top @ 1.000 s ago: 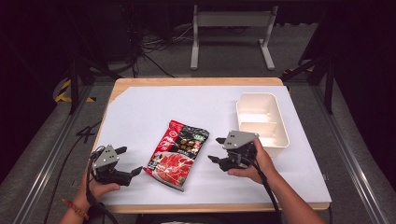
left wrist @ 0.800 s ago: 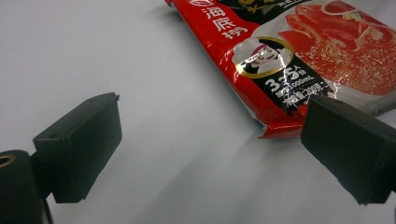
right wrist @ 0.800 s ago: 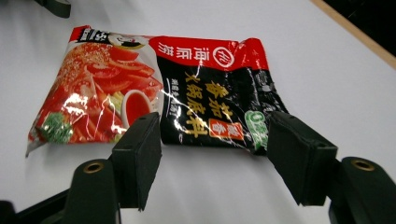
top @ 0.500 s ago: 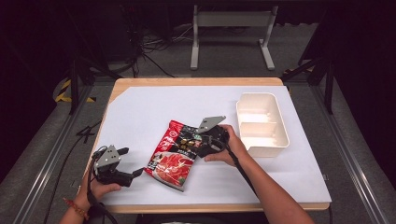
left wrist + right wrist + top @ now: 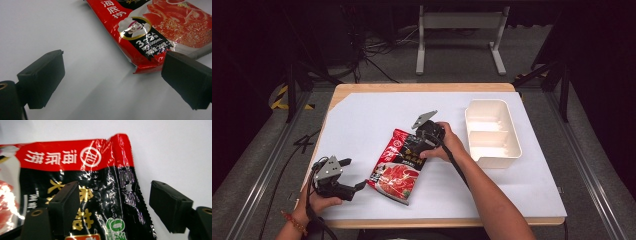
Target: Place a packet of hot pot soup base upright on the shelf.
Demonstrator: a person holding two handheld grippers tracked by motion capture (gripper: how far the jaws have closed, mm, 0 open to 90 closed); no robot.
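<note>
One glossy, crinkled foil packet [image 5: 399,161] lies flat on the surface [image 5: 362,120], which is a wooden top with a smooth white sheet covering most of it. The packet is red and black, printed with food pictures and white and gold characters, and its top edge is serrated with a small punched hole. It sits near the front middle of the surface, slanted. One cream plastic tray [image 5: 492,131] with rounded corners and two compartments stands to the right, apart from the packet. Two hand-held grippers are in use. The left hand-held gripper [image 5: 110,80] rests low at the packet's lower left corner with its blocky matte black jaws spread wide, the packet's corner just ahead of the right-hand jaw. The right hand-held gripper [image 5: 115,207] is at the packet's top edge, jaws wide apart either side of that serrated edge, not clamped.
</note>
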